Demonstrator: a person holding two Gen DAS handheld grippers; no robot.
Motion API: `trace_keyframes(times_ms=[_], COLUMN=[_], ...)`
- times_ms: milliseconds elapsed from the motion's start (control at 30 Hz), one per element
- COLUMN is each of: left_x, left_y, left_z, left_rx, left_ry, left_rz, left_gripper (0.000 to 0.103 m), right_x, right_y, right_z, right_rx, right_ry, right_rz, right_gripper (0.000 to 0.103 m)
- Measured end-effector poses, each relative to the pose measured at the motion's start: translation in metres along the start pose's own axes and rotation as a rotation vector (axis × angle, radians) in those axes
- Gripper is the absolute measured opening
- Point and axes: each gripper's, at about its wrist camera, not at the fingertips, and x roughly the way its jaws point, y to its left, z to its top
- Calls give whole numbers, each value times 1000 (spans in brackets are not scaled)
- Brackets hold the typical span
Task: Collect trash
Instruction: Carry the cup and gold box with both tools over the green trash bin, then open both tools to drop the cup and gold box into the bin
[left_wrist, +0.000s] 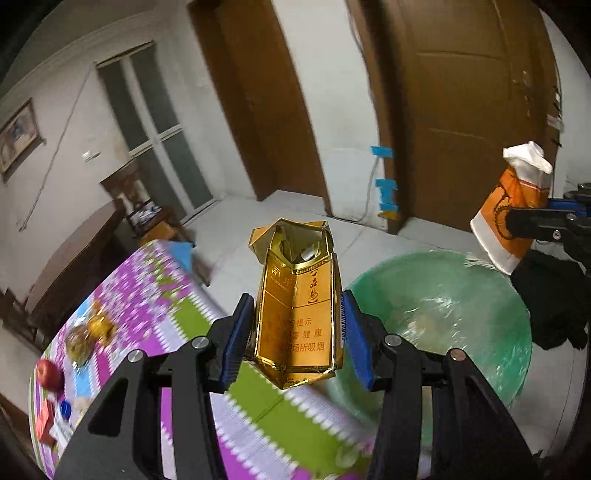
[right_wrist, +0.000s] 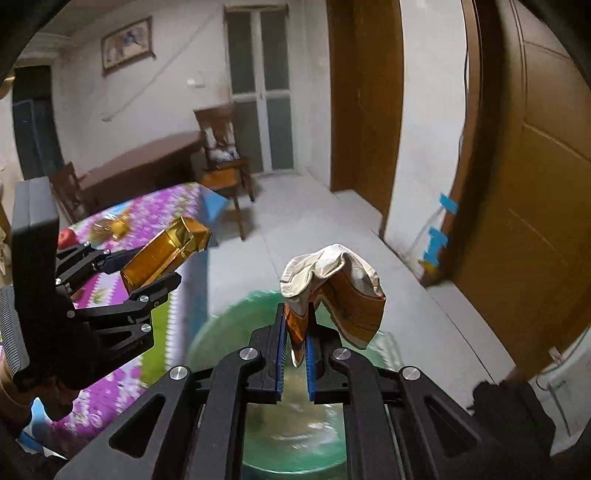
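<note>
Both loads are in the air and neither is dropped yet. My left gripper (left_wrist: 295, 332) is clamped on the gold cigarette pack (left_wrist: 297, 306), pads on its two narrow sides, open flap end pointing away from me. My right gripper (right_wrist: 295, 354) is closed tight on the crumpled orange-and-white wrapper (right_wrist: 332, 291), pinching only its lower edge while most of it flops above and to the right of the pads. Risks: the wrapper grip is thin, so a quick swing could pull it free and land it on the floor beside the bin. The pack looks already dented and its lid is open, so if I tip it too early whatever is inside could fall short onto the surface (left_wrist: 147, 295). Both grippers are converging on one opening, so I could clip one with the other if I release at the same time. The bag liner looks loose at the rim, and a gripper dipping too low might snag it. Positions: the green bin (left_wrist: 461, 306) sits on the floor just off the surface edge. In the left wrist view the pack is over the surface edge, with the bin to its right. In the right wrist view the wrapper hangs over the bin's rim. An apple (left_wrist: 50, 373) and other bits are on the surface, well apart from both grippers.
</note>
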Motion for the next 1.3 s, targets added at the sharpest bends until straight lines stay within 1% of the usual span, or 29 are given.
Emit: trace_keyframes(times_ms=[33,200,333,367,433,467,567,633,733,900,967,1000,1033,1067,1100,1167,1300], left_x=[4,23,35,38,44,46,52,55,61,73,75,78,79,79,78,75,71], left_y=[-4,-23,-37,-37,-42,-43,-42,-43,-41,-34,-33,-32,-32,-31,-30,-28,-28], left_z=[3,15,17,17,17,17,17,16,15,10,8,6,6,4,2,0,-2], left_rx=[8,34,67,71,80,82,87,89,74,44,37,34,33,33,34,32,26], left_ry=[3,34,60,67,77,80,91,105,134,192,207,222,228,233,233,222,218], left_rz=[-9,-56,-86,-92,-97,-100,-111,-127,-160,-251,-260,-256,-255,-264,-274,-268,-266], left_gripper=[46,46,46,46,46,46,46,46,47,47,49,51,53,60,70,73,73], right_x=[4,26,35,37,42,45,56,64,71,85,91,93,96,98,99,100,97], right_y=[-11,-32,-31,-26,-29,-20,-11,-11,-9,-3,0,1,3,4,4,6,4], right_z=[2,4,2,1,1,1,3,1,-2,-10,-16,-18,-19,-21,-23,-25,-27], right_rx=[3,12,-8,-11,-11,-10,-6,4,5,12,17,19,21,23,24,29,45], right_ry=[23,135,198,209,229,237,260,282,301,344,362,368,372,372,366,362,356], right_rz=[-9,-30,-48,-48,-45,-46,-46,-39,-39,-22,-16,-10,1,-1,-6,-4,-1], right_gripper=[10,10,10,10,10,10,10,10,10,10,10,12,21,28,34,34,34])
